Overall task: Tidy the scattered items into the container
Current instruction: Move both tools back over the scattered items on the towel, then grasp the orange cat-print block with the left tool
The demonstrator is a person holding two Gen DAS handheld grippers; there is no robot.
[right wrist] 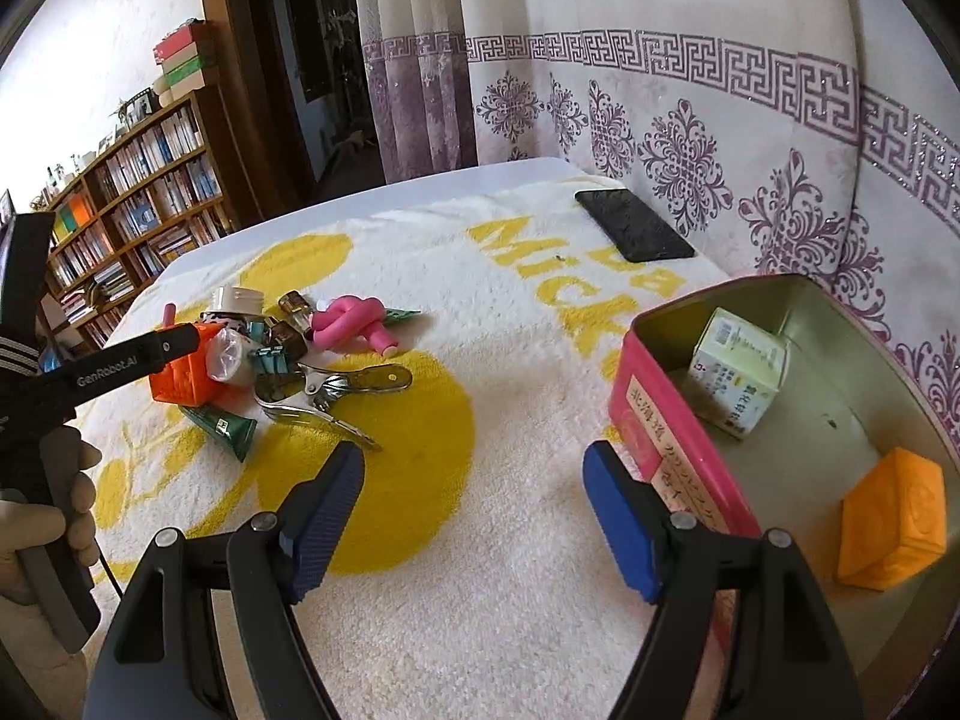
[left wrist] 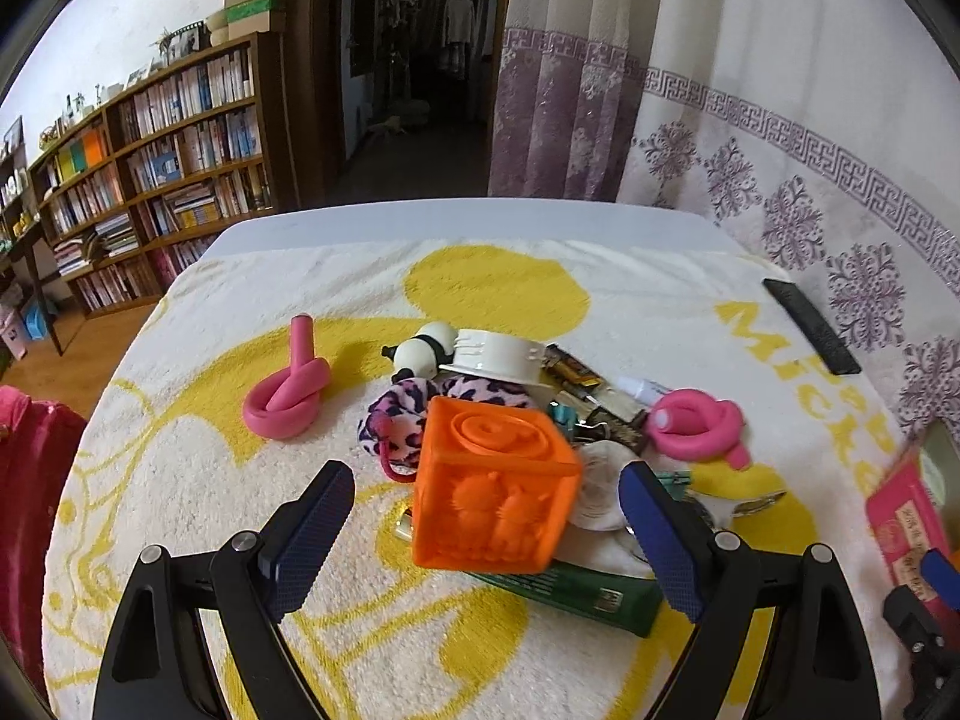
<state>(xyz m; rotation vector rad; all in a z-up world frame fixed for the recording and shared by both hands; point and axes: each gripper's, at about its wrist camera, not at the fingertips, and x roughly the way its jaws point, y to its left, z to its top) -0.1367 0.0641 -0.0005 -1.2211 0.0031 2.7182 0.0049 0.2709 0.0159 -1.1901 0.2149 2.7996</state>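
Reaching for the orange cube (left wrist: 498, 489), between the spread left fingers (left wrist: 312, 546), untouched. Next: close, then carry to the tin (right wrist: 666, 420) beside the spread, empty right fingers (right wrist: 327, 519).

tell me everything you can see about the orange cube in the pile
The orange cube looks like soft moulded rubber or plastic: a raised spiral on its top face, raised animal-like figures on the side facing the left wrist camera. It sits tilted at the near edge of the pile, resting partly on a green tube, with a leopard-print scrunchie against its back corner. The open left gripper has a finger on either side of it, neither pad touching.
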